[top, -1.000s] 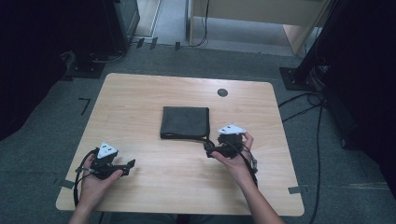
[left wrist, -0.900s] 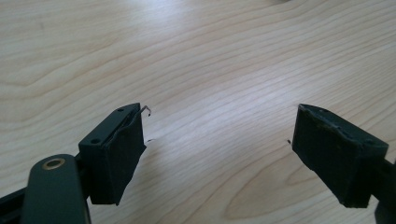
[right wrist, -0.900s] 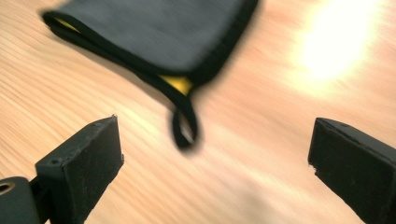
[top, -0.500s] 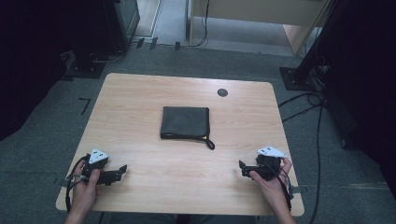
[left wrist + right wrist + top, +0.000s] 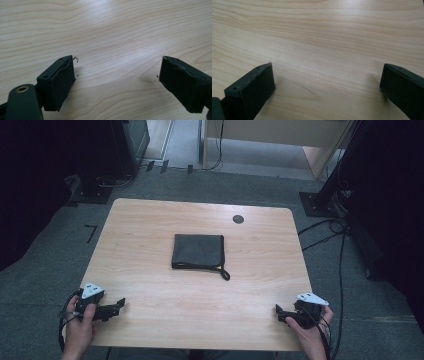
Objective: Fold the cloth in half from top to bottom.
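Light wooden surface (image 5: 150, 250) seen from above, folded dark grey cloth with a black cord loop (image 5: 198, 251) laid at its centre, left gripper (image 5: 118, 305) held at 7 o'clock, jaws spread apart over bare wood, right gripper (image 5: 278, 312) held at 5 o'clock, jaws likewise apart, both well apart from the cloth.

The right gripper (image 5: 327, 87) has its two black jaws spread wide apart, nothing between them, over the pale wood-grain worktop (image 5: 324, 37) just beneath.
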A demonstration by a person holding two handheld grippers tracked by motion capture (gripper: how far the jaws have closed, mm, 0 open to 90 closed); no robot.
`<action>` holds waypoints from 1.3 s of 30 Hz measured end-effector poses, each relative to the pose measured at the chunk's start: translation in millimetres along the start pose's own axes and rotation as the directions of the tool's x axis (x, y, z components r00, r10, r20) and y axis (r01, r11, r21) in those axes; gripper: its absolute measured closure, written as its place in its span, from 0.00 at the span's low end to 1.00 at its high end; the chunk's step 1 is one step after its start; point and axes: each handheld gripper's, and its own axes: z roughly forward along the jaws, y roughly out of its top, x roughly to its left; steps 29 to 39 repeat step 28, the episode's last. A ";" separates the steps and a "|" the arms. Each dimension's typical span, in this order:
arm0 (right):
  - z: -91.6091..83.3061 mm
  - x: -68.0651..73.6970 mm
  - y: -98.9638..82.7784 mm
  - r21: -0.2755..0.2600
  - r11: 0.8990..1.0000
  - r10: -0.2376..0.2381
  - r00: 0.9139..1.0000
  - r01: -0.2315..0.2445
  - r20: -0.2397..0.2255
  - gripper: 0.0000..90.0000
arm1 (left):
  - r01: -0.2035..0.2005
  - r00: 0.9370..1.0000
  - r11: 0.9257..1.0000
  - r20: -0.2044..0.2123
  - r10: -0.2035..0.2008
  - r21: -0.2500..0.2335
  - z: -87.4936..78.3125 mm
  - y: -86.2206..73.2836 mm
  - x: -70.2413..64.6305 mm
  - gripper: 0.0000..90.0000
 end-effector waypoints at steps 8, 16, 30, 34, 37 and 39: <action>-12.8 -17.6 -18.3 -0.038 0.999 -0.001 1.000 0.001 -0.003 0.00 | -0.060 0.998 0.998 -0.035 0.060 -0.007 0.2 -5.1 -2.9 0.14; -13.3 -20.9 -19.7 -0.043 0.999 -0.013 1.000 0.012 -0.015 0.00 | -0.066 0.997 0.997 -0.044 0.064 -0.032 3.8 -5.4 -4.7 0.13; -13.1 -21.2 -19.4 -0.043 0.999 -0.013 1.000 0.012 -0.015 0.00 | -0.066 0.997 0.997 -0.043 0.064 -0.031 4.6 -4.6 -4.7 0.13; -13.1 -21.2 -19.4 -0.043 0.999 -0.013 1.000 0.012 -0.015 0.00 | -0.066 0.997 0.997 -0.043 0.064 -0.031 4.6 -4.6 -4.7 0.13; -13.1 -21.2 -19.4 -0.043 0.999 -0.013 1.000 0.012 -0.015 0.00 | -0.066 0.997 0.997 -0.043 0.064 -0.031 4.6 -4.6 -4.7 0.13; -13.1 -21.2 -19.4 -0.043 0.999 -0.013 1.000 0.012 -0.015 0.00 | -0.066 0.997 0.997 -0.043 0.064 -0.031 4.6 -4.6 -4.7 0.13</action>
